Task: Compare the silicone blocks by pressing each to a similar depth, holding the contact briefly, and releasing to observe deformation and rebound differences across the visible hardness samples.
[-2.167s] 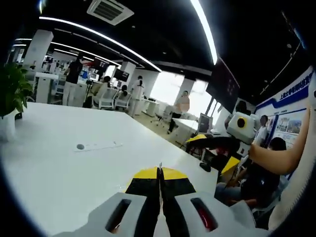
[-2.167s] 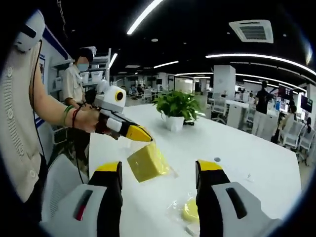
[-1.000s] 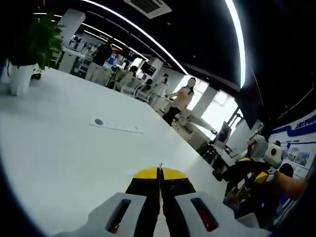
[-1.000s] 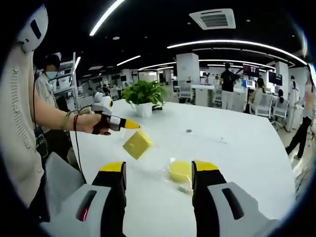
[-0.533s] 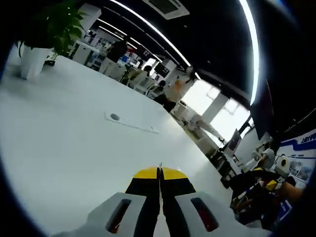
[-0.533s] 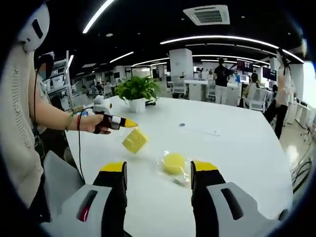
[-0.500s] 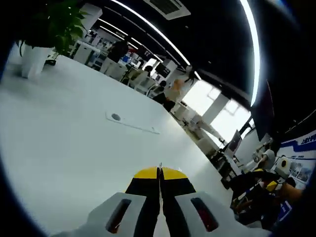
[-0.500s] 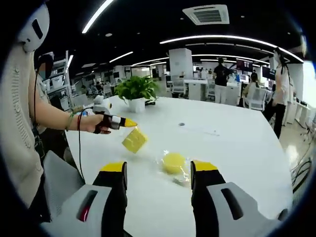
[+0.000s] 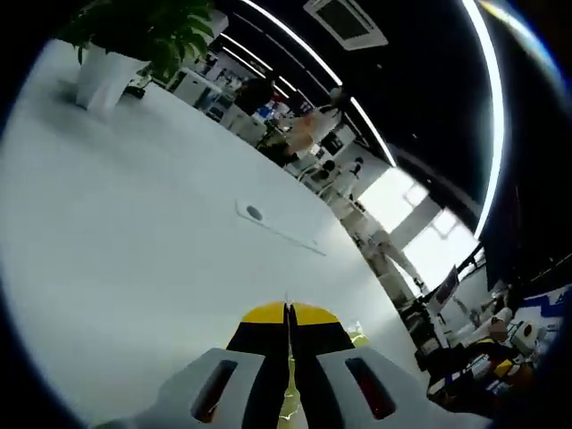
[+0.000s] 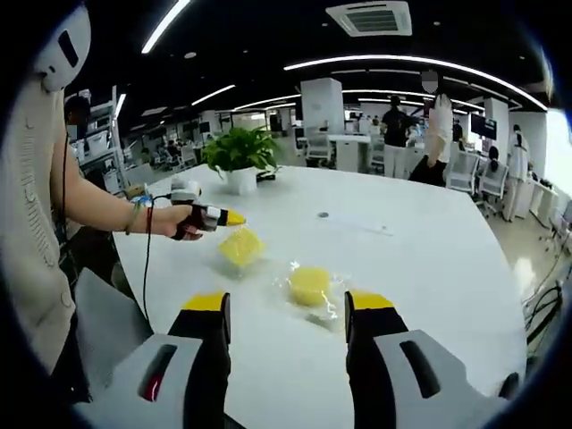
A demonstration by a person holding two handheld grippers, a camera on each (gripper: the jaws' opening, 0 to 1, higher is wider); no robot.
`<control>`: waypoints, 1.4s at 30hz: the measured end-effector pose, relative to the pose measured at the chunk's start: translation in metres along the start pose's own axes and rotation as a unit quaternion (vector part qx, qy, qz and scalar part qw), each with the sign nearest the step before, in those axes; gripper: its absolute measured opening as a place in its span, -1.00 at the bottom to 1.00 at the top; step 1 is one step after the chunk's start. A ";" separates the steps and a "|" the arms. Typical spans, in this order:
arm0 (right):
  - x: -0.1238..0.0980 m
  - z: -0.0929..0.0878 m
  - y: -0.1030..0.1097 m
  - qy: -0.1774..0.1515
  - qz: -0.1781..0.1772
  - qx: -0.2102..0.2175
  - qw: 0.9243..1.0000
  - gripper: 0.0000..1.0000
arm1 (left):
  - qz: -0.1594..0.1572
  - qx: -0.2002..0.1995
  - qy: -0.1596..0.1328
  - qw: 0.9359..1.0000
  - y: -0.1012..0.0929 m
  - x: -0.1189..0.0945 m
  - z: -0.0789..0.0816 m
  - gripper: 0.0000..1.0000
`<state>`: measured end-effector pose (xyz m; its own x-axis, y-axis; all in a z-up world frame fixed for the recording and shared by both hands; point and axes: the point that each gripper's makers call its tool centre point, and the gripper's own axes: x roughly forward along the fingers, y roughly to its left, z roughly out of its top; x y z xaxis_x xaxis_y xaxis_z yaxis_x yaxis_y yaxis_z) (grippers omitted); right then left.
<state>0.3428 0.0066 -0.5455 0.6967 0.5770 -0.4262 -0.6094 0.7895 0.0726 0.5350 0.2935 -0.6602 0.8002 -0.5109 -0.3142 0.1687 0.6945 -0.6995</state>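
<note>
Seemingly clenched on a yellow block's point(image 10: 240, 247) clear wrap, left gripper point(image 10: 234, 217); right gripper point(image 10: 286, 308) gapes.

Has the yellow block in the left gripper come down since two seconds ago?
Yes. The yellow block has dropped from mid-air to the white table, nearer the potted plant.

the left gripper view is looking low and rolled along its jaws across the broad white tabletop point(image 9: 134, 232) toward the green potted plant in a white pot point(image 9: 125, 40). the right gripper view is looking from higher and farther back over the same tabletop point(image 10: 429, 268), facing that plant point(image 10: 239, 161), with the left gripper point(image 10: 234, 217) entering from the left.
</note>
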 end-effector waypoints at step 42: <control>0.001 -0.012 -0.015 0.006 -0.009 0.014 1.000 -0.12 | 0.087 0.036 0.041 0.995 0.051 0.022 -0.035 -0.82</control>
<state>0.3478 -0.0074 -0.5578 0.7031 0.5599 -0.4383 -0.5857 0.8056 0.0895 0.5413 0.2998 -0.7248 0.7723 -0.4173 -0.4790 0.0753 0.8088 -0.5832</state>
